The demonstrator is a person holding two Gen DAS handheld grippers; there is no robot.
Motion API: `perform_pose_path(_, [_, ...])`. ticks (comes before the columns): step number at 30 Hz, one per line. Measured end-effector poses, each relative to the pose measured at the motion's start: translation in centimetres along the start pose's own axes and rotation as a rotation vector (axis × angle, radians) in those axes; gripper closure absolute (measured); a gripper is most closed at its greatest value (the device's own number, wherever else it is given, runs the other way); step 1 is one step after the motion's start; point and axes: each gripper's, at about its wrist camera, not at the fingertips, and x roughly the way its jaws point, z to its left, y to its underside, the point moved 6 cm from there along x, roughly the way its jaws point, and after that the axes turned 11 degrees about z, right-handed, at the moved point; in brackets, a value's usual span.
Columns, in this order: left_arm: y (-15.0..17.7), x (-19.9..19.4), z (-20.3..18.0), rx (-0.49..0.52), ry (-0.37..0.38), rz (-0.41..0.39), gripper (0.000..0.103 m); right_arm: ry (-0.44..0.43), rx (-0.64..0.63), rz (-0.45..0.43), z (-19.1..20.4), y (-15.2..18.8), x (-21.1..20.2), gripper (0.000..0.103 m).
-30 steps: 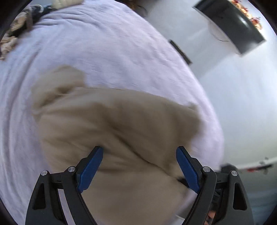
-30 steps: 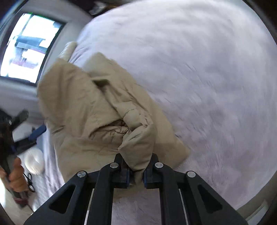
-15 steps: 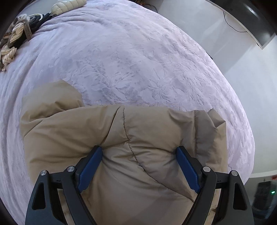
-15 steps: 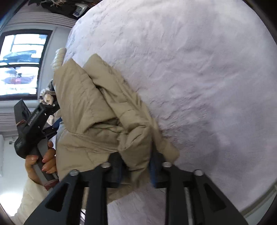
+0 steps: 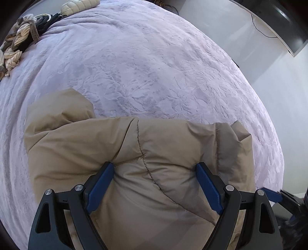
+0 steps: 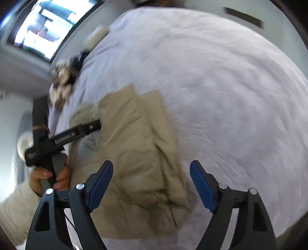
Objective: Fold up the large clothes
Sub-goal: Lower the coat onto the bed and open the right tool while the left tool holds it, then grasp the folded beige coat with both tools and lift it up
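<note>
Tan padded jacket (image 5: 134, 153): bunched on near part of lavender bed cover (image 5: 154, 67). Left gripper (image 5: 155, 169): fingers spread, pressed into jacket. Right gripper (image 6: 151, 167): fingers spread, above jacket, gripping nothing.

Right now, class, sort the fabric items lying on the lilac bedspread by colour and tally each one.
Tan: 1, the padded jacket
Cream: 1, the quilted roll at the far edge
Mixed beige and black: 1, the tangled heap beside that roll
Total: 3
</note>
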Motion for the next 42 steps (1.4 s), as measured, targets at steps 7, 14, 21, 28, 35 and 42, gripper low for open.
perform_pose_path(7, [-0.1,0.0,0.1,-0.015,-0.006,-0.007,0.016,0.114,-0.085,0.116,0.7,-2.3,3.9,0.018])
perform_pose_path(14, [0.3,-0.6,0.4,-0.029,-0.017,0.000,0.016,-0.016,-0.022,0.205,-1.2,-3.2,7.2,0.010])
perform_pose_path(21, [2.6,-5.0,3.1,-0.068,0.029,-0.089,0.000,-0.156,0.025,0.251,-2.3,-2.8,8.8,0.009])
perform_pose_path(28, [8.0,-7.3,9.4,-0.249,0.210,-0.081,0.000,-0.188,0.005,0.274,-2.5,-2.6,8.9,0.009])
perform_pose_path(35, [13.1,-4.3,13.9,-0.465,0.583,-0.032,0.000,-0.260,-0.013,0.313,-2.4,-3.2,9.6,0.009])
perform_pose_path(42, [13.6,-1.2,13.0,-0.458,0.723,-0.021,0.000,-0.373,-0.028,0.353,-2.3,-3.4,10.5,0.009])
